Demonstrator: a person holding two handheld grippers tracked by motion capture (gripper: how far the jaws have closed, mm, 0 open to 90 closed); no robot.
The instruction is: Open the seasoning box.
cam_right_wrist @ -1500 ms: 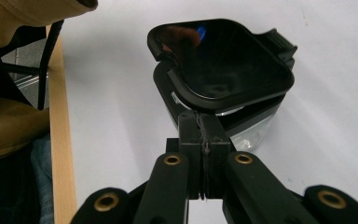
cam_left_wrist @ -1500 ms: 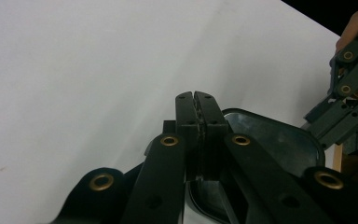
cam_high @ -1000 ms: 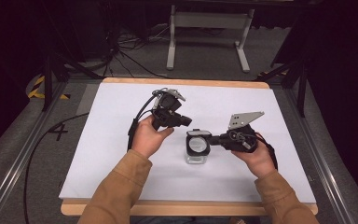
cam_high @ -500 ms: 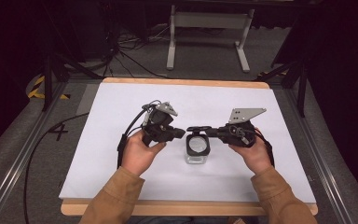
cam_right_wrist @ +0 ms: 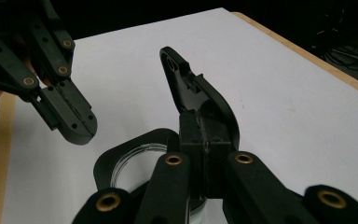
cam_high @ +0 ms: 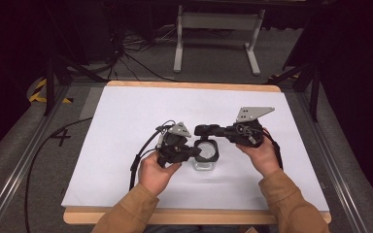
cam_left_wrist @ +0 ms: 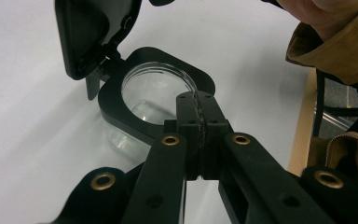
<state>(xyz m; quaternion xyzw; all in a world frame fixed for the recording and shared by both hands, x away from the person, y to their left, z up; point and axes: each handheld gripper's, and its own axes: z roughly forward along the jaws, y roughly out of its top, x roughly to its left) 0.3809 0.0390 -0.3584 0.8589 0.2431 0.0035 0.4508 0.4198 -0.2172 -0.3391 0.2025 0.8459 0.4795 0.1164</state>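
Observation:
A clear container [cam_high: 205,164] with a black rim [cam_left_wrist: 121,109] stands on the white table top [cam_high: 126,121]. Its hinged black lid [cam_right_wrist: 191,88] is tilted up and open [cam_left_wrist: 86,32]. My right gripper [cam_high: 202,130] [cam_right_wrist: 204,135] is shut on the lid's edge and holds it raised. My left gripper [cam_high: 193,152] [cam_left_wrist: 196,100] is shut with nothing between its jaws. Its tips hover just over the near side of the container's rim, apart from the lid. In the right gripper view the left gripper [cam_right_wrist: 72,122] hangs to the left of the open lid.
Wide bare table top surrounds the container, with a wooden edge [cam_high: 194,217] at the front. A black cable [cam_high: 143,155] trails from the left gripper. Beyond the far edge stand a grey stand [cam_high: 216,22] and floor cables [cam_high: 126,53].
The left gripper has come forward and right, down to the container's rim. The right gripper has swung the lid up from the container's top.

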